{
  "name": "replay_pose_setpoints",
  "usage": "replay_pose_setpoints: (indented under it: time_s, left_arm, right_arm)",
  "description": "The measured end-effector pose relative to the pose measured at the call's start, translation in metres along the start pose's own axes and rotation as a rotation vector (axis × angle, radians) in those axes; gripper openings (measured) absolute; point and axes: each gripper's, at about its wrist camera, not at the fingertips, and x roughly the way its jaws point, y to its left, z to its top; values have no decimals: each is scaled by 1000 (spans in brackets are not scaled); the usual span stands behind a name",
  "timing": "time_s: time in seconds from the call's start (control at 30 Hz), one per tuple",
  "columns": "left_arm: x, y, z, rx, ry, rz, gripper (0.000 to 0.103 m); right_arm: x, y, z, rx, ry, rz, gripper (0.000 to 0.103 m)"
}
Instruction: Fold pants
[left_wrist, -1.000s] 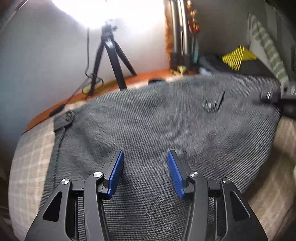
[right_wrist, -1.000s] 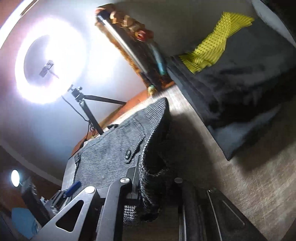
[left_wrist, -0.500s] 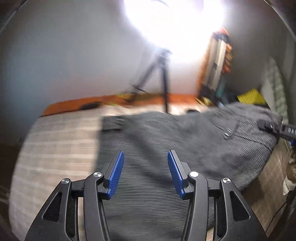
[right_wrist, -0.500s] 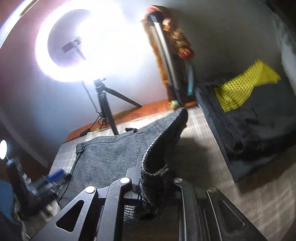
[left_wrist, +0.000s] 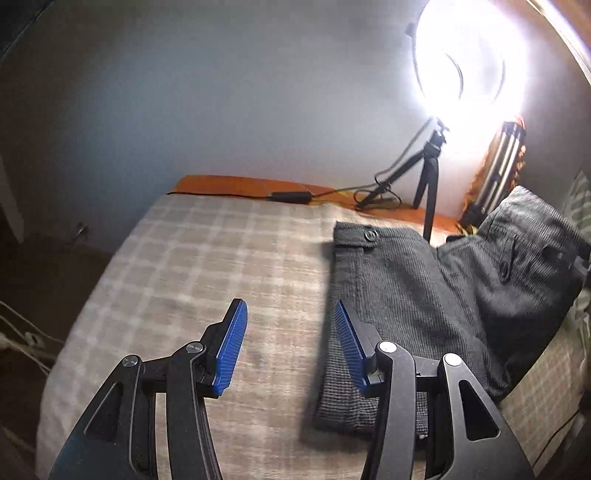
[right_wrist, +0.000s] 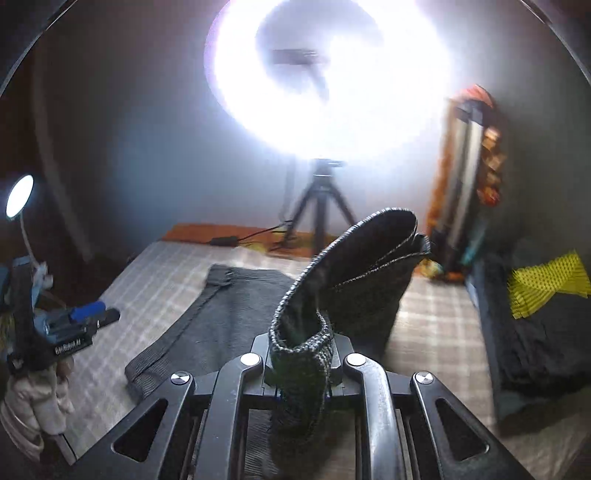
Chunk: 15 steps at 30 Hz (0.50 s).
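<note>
the checked blanket (left_wrist: 192, 258) lies bare across the left and middle of the left wrist view, open to a gripper. the pants (left_wrist: 424, 295) fill the right side. a tripod (left_wrist: 428, 177) and cable (left_wrist: 380, 192) block the far edge, upper right.

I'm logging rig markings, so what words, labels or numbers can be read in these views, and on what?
White lettering on the black body of the left claw, seen at the left edge of the right wrist view: too blurred to read.
Pants, their button, the ring light and the checked bed cover: no text visible.
Nothing else carries writing.
</note>
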Motion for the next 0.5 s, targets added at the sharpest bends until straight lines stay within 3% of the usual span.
replay_pose_setpoints:
  time_s: [0.3,0.5]
  left_arm:
    - [-8,21,11,-70,-37,-11,48]
    - [-9,43,13,-137,-58,14,48]
  right_arm:
    - [38,86,-1,-166,40,31,12]
    - [77,145,-20,-283,100,65,9]
